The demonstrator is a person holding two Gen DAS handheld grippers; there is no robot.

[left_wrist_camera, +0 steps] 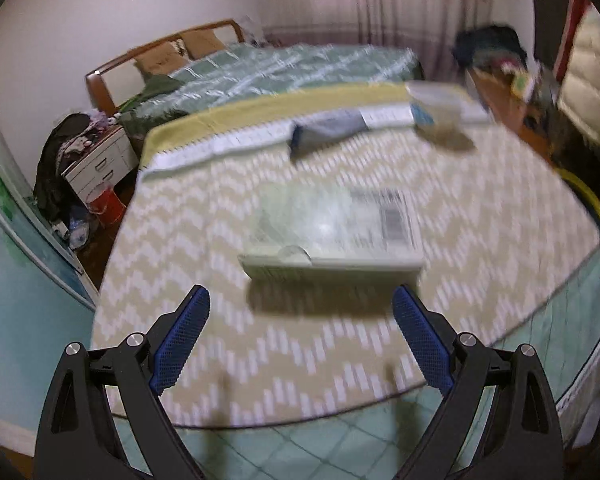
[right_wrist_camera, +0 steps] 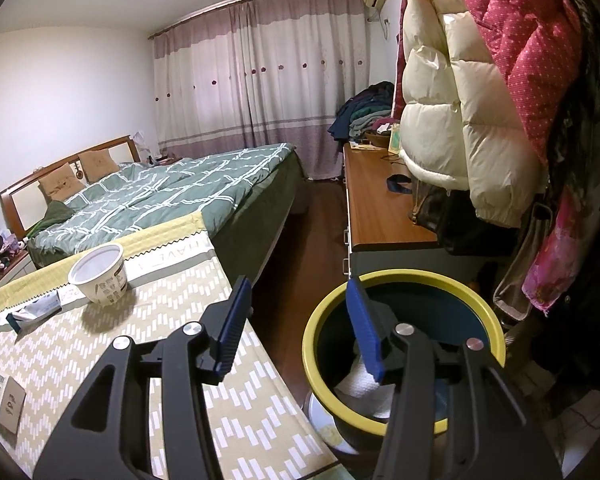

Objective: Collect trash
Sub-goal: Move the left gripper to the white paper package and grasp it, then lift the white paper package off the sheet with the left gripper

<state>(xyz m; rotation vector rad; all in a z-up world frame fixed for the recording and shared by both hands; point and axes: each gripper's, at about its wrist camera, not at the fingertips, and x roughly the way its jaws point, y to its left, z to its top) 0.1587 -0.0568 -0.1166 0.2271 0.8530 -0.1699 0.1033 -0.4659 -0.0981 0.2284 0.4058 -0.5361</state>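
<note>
In the blurred left wrist view a flat pale-green box [left_wrist_camera: 332,236] with a printed label lies mid-table on the chevron tablecloth [left_wrist_camera: 260,360]. My left gripper [left_wrist_camera: 300,300] is open wide just short of the box, touching nothing. Farther back lie a blue wrapper [left_wrist_camera: 324,132] and a white paper cup [left_wrist_camera: 440,112]. My right gripper [right_wrist_camera: 298,286] is open and empty, off the table's right edge above a yellow-rimmed bin [right_wrist_camera: 312,344] holding white crumpled paper [right_wrist_camera: 360,388]. The right wrist view also shows the cup [right_wrist_camera: 98,280], the wrapper [right_wrist_camera: 32,312] and the box [right_wrist_camera: 0,396].
A bed with a green quilt [right_wrist_camera: 172,196] stands behind the table. A wooden dresser [right_wrist_camera: 380,208] and hanging coats [right_wrist_camera: 460,100] crowd the right side by the bin. A white bedside cabinet [left_wrist_camera: 100,160] and a red bucket [left_wrist_camera: 106,206] sit at the far left.
</note>
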